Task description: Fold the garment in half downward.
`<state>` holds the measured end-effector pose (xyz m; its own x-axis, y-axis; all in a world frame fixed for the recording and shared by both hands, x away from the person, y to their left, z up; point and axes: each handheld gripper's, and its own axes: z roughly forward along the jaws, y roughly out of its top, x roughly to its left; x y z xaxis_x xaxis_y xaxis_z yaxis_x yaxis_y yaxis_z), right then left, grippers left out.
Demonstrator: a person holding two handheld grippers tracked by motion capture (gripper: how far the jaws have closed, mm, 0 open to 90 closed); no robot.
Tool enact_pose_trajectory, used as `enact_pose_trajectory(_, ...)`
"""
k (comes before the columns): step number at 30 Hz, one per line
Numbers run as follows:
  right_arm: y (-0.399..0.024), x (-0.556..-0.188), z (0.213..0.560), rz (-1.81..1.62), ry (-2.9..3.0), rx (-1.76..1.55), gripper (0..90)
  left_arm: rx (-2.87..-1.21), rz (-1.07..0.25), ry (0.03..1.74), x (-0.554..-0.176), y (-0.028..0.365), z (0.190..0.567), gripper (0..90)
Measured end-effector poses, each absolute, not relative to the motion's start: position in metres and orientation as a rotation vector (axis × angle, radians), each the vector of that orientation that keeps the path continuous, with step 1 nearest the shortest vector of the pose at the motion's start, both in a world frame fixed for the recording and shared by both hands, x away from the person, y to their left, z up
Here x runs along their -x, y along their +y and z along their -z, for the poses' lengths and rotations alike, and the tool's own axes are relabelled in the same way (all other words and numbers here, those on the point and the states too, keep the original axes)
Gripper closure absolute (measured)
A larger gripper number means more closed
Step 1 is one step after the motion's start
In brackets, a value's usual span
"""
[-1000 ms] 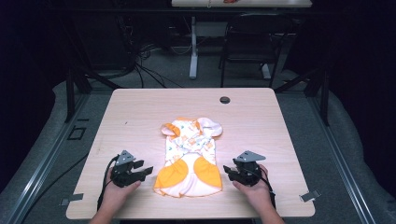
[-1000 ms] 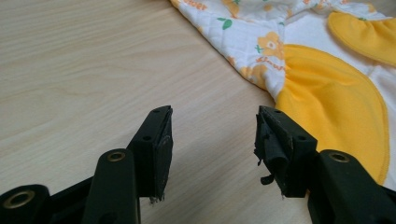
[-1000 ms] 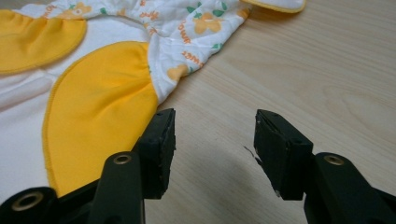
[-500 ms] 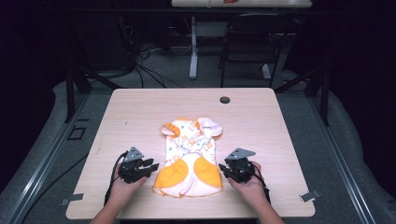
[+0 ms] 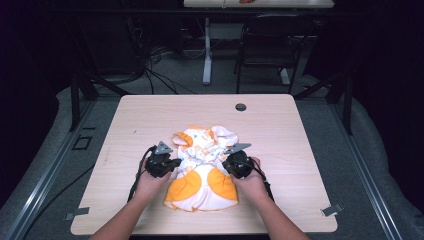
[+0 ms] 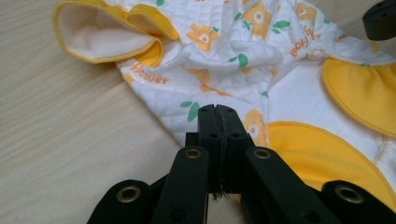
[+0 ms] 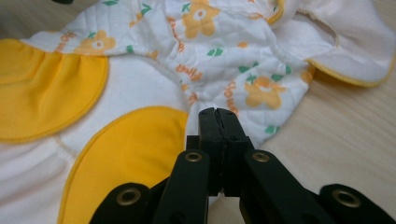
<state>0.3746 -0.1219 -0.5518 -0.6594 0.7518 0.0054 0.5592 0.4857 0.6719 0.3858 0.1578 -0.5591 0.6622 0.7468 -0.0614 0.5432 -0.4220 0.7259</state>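
Baby garment (image 5: pixel 202 167), white with orange flowers and yellow patches, lies crumpled mid-table (image 5: pixel 300 150). Left gripper (image 5: pixel 170 163) sits at its left edge, right gripper (image 5: pixel 231 162) at its right edge; both have just closed their jaws, nothing visibly pinched.

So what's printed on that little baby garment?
Orange flowers with green leaves on quilted white fabric of the baby garment, plus yellow patches; clearest in the left gripper view.
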Motion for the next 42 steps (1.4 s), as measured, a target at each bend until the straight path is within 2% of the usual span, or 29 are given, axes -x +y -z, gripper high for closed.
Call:
enact_pose_trajectory(10, -0.11, -0.399, 0.558, -0.845, 2.459, -1.136, 90.0, -2.18, -0.315, 1.0, -0.404, 0.142, 0.568, 90.0)
enact_pose_trajectory(19, -0.112, -0.404, 0.565, -0.796, 2.48, -1.162, 90.0, -2.206, -0.307, 1.0, -0.406, 0.14, 0.574, 90.0)
enact_pose_trajectory(33, -0.119, -0.389, 0.566, -0.829, 2.52, -1.113, 90.0, -2.264, -0.313, 0.939, -0.392, 0.138, 0.572, 90.0)
enact_pose_trajectory(42, -0.124, -0.374, 0.565, -0.831, 2.551, -1.084, 90.0, -2.258, -0.245, 0.916, -0.375, 0.141, 0.573, 90.0)
